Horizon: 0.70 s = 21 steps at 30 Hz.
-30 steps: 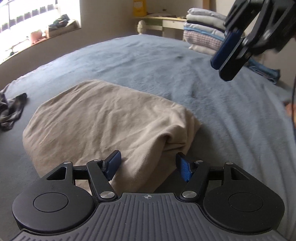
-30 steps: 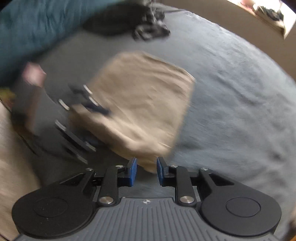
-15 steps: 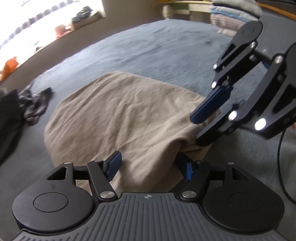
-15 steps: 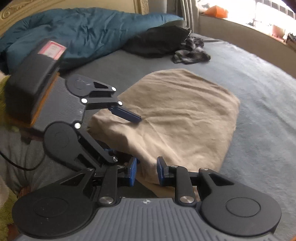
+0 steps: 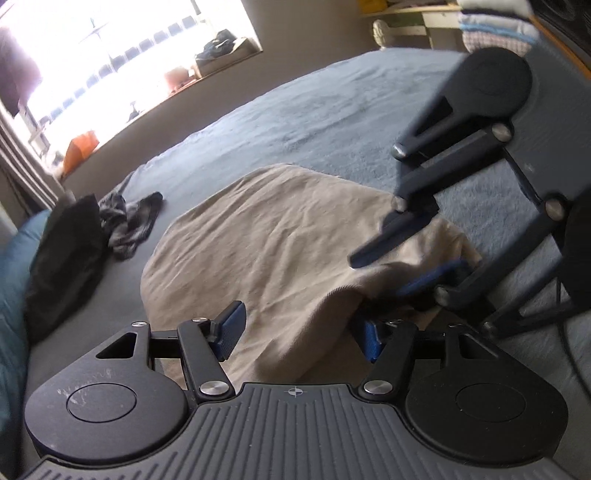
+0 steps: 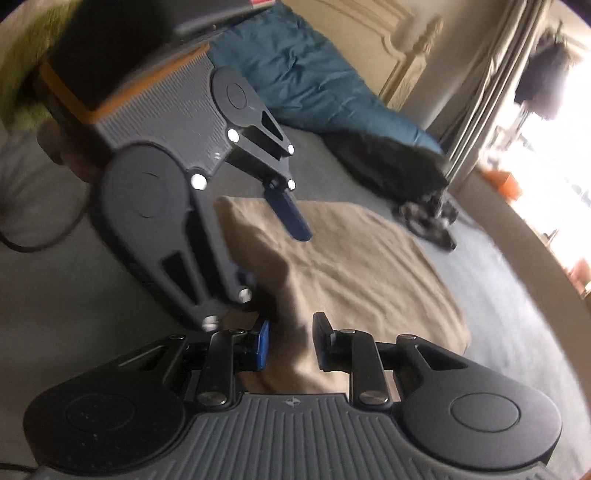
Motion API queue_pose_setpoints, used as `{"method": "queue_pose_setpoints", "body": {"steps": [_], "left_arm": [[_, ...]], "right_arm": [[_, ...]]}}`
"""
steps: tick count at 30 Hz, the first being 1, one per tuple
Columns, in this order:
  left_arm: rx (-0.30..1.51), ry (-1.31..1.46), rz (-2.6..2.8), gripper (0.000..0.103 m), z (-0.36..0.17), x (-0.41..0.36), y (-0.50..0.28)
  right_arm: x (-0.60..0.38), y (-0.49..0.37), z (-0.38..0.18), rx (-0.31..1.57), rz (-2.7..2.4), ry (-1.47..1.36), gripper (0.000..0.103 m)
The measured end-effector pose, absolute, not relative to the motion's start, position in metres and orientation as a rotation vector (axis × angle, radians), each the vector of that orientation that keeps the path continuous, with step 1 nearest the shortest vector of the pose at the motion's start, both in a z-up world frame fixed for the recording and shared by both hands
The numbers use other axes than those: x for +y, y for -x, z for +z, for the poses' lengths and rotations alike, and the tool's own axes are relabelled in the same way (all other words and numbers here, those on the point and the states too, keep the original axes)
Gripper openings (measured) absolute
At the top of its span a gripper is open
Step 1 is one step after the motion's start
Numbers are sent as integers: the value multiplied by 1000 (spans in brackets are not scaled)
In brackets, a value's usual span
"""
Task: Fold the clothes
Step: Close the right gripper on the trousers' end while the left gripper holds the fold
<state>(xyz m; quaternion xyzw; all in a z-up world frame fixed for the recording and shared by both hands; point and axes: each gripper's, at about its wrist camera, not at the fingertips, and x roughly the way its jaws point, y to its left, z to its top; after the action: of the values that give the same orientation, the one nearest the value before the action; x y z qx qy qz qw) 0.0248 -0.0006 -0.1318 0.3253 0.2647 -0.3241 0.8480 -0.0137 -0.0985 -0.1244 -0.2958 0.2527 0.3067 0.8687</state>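
Observation:
A folded beige garment [image 5: 273,243] lies on the grey-blue bed; it also shows in the right wrist view [image 6: 351,266]. My left gripper [image 5: 301,334] is open, its jaws wide apart around the garment's raised near edge. My right gripper [image 6: 290,341] is open with a smaller gap, the beige cloth lying between its pads at the same near corner. The right gripper shows in the left wrist view [image 5: 410,258], one finger above the cloth and one under it. The left gripper shows in the right wrist view [image 6: 273,251].
A dark crumpled garment [image 5: 133,221] and a black item [image 5: 62,258] lie beyond the beige cloth, next to a teal duvet [image 6: 314,81]. A stack of folded clothes [image 5: 495,29] stands at the far right. A bright window sill [image 5: 147,92] runs along the back.
Both grippers have come closer to the garment's near corner. The right gripper has swung in from above and now straddles the cloth edge, beside the left one.

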Motion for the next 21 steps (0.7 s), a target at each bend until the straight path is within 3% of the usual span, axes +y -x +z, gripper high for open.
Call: {"method": "queue_pose_setpoints", "body": {"steps": [3,13,15,17,21], "left_arm": [[552,-699,-662,63,-135,1,-25],[553,-676,-563,58,-135,22,-37],[544,-656,-553,53,-135,24,-39],[535,-626,-543,39,-133,26,-41],[512,-561,-529,31,-129,31,-40]], "right_arm": [[-104,4,-118,559,624,527,8],[-132,-21,-96,679,611,190,7],[-134,-21,-95,678,626,174,7],[-133,-18,-95,663,656,190,7],[-123,1,-95,583,769,351,7]]}}
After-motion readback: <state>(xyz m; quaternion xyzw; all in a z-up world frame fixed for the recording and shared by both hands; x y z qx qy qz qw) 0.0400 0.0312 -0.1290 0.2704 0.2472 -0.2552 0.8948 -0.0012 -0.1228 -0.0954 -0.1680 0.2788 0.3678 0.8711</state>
